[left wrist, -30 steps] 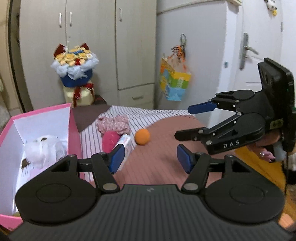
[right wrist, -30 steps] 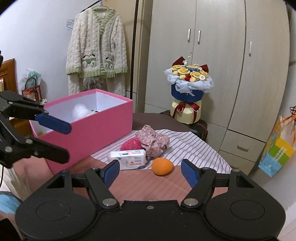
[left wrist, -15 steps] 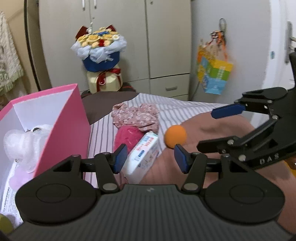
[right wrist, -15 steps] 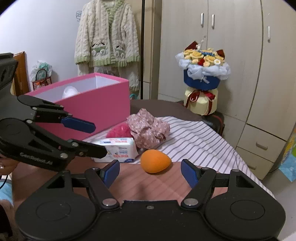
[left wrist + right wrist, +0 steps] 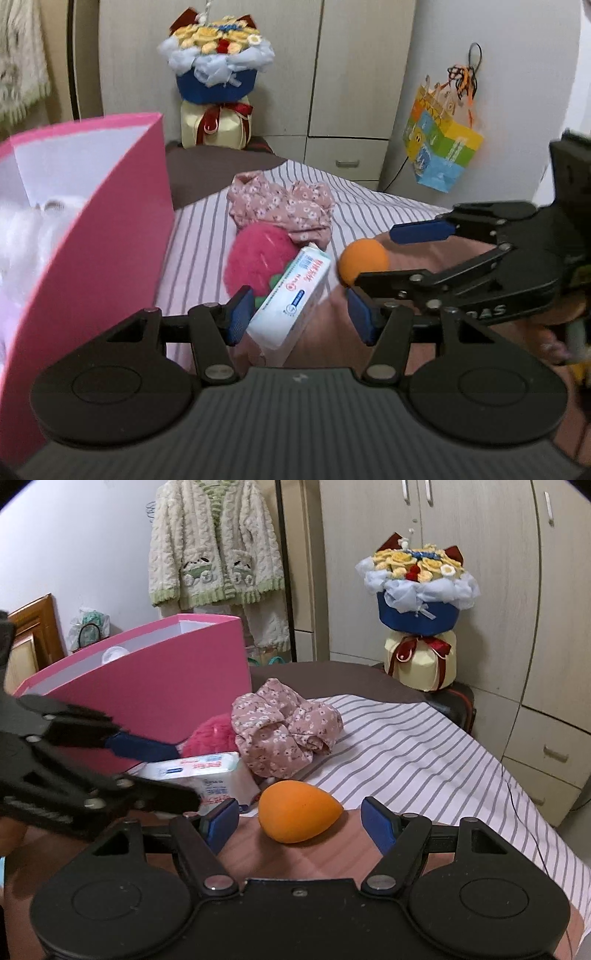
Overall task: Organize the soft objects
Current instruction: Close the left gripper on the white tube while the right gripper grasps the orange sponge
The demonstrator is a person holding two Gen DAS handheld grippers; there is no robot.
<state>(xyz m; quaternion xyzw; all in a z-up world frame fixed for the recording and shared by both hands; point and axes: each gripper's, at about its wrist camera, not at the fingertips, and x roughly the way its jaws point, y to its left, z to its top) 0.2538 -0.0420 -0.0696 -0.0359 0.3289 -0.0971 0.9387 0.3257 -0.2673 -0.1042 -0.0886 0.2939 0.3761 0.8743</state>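
On the bed lie a white tissue pack (image 5: 291, 295) (image 5: 207, 771), a pink fluffy ball (image 5: 255, 262) (image 5: 210, 738), a floral cloth bundle (image 5: 284, 206) (image 5: 284, 727) and an orange egg-shaped sponge (image 5: 364, 260) (image 5: 297, 810). My left gripper (image 5: 301, 319) is open, its jaws either side of the near end of the tissue pack. My right gripper (image 5: 299, 821) is open, with the orange sponge between its jaws. The pink box (image 5: 110, 229) (image 5: 166, 675) stands at the left with a white plush (image 5: 22, 229) inside.
A flower bouquet (image 5: 216, 77) (image 5: 419, 605) stands behind the bed by the wardrobe. A colourful paper bag (image 5: 441, 147) hangs on the right. A knitted cardigan (image 5: 214, 542) hangs on the wall. The striped sheet (image 5: 406, 746) spreads to the right.
Both grippers have moved forward and down toward the bed. The left one now has the tissue pack between its jaws, the right one the orange sponge. Both stay open.
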